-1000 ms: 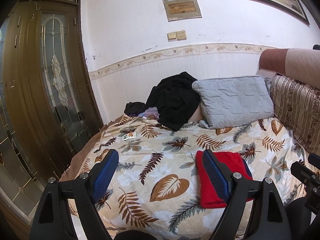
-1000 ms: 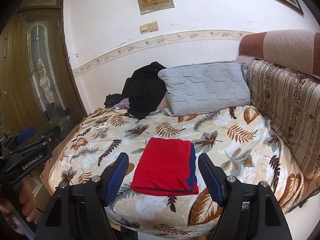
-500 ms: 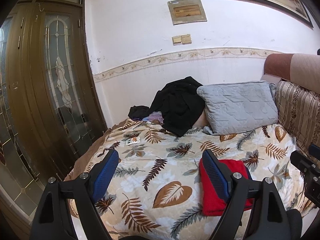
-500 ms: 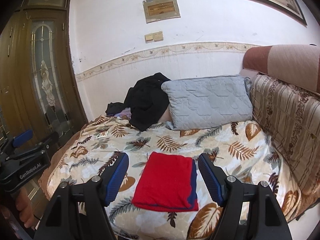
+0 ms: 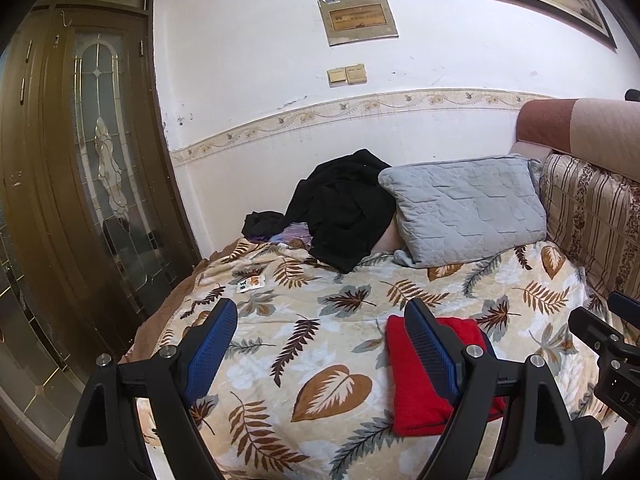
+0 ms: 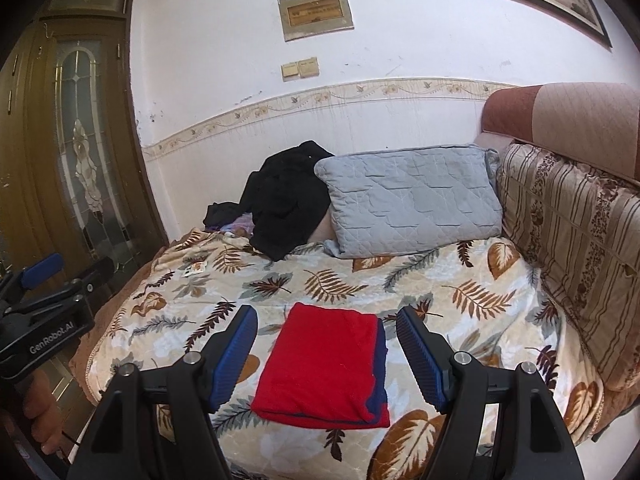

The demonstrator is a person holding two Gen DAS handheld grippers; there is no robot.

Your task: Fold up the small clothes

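Note:
A folded red garment [image 6: 326, 364] with a dark blue edge lies flat on the leaf-patterned bedspread [image 6: 460, 280], near the bed's front. My right gripper [image 6: 326, 344] hovers before it, open, with nothing between its blue pads. In the left wrist view the same red garment [image 5: 416, 384] lies partly behind the right finger of my left gripper [image 5: 322, 344], which is open and empty over the bedspread [image 5: 288, 312]. A heap of black clothes [image 6: 286, 200] with a purple piece lies at the back by the wall.
A grey quilted pillow [image 6: 412, 200] leans at the back of the bed. A striped cushion [image 6: 576, 240] lines the right side. A wooden door with glass panels [image 5: 80, 200] stands to the left. A small packet [image 5: 250, 283] lies on the bedspread.
Both grippers have drawn back and up a little from the bed, so the red garment sits lower and smaller in both views. Both grippers stay open.

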